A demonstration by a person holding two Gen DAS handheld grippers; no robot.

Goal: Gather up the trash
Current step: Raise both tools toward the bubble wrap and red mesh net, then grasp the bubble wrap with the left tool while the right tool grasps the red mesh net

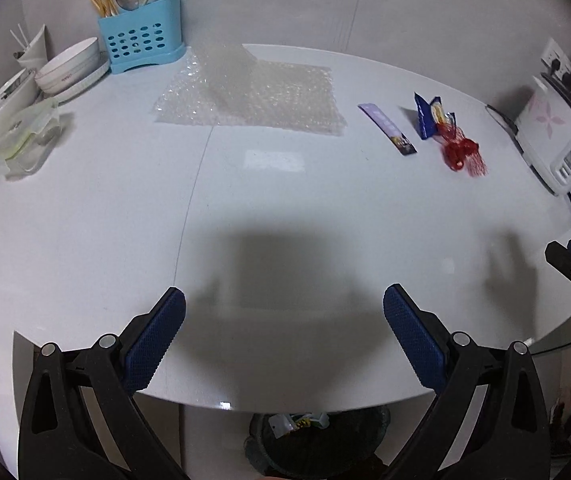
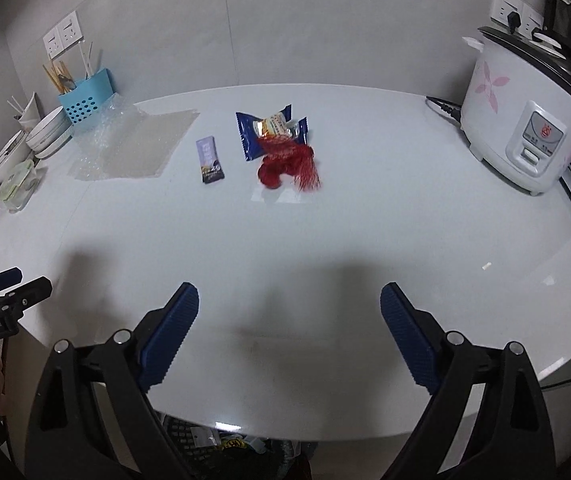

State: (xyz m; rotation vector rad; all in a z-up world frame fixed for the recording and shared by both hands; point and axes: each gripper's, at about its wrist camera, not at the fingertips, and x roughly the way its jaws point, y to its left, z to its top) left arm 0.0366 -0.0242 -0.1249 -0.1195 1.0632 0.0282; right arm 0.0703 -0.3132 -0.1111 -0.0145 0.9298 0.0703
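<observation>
On the white table lie a sheet of bubble wrap (image 1: pixel 245 96) (image 2: pixel 133 144), a purple stick wrapper (image 1: pixel 387 130) (image 2: pixel 209 160), a blue snack wrapper (image 1: pixel 427 114) (image 2: pixel 269 132) and a crumpled red net bag (image 1: pixel 463 154) (image 2: pixel 289 164) that touches the blue wrapper. My left gripper (image 1: pixel 284 316) is open and empty over the near table edge. My right gripper (image 2: pixel 289 312) is open and empty, also near the front edge, well short of the wrappers. A dark trash bin (image 1: pixel 317 440) (image 2: pixel 237 452) with wrappers inside stands below the table edge.
A blue utensil holder (image 1: pixel 141 36) (image 2: pixel 85 100), stacked white bowls (image 1: pixel 69 68) and a food container (image 1: pixel 21 136) stand at the back left. A white rice cooker (image 2: pixel 529 108) (image 1: pixel 553 136) stands at the right. The other gripper shows at each view's side.
</observation>
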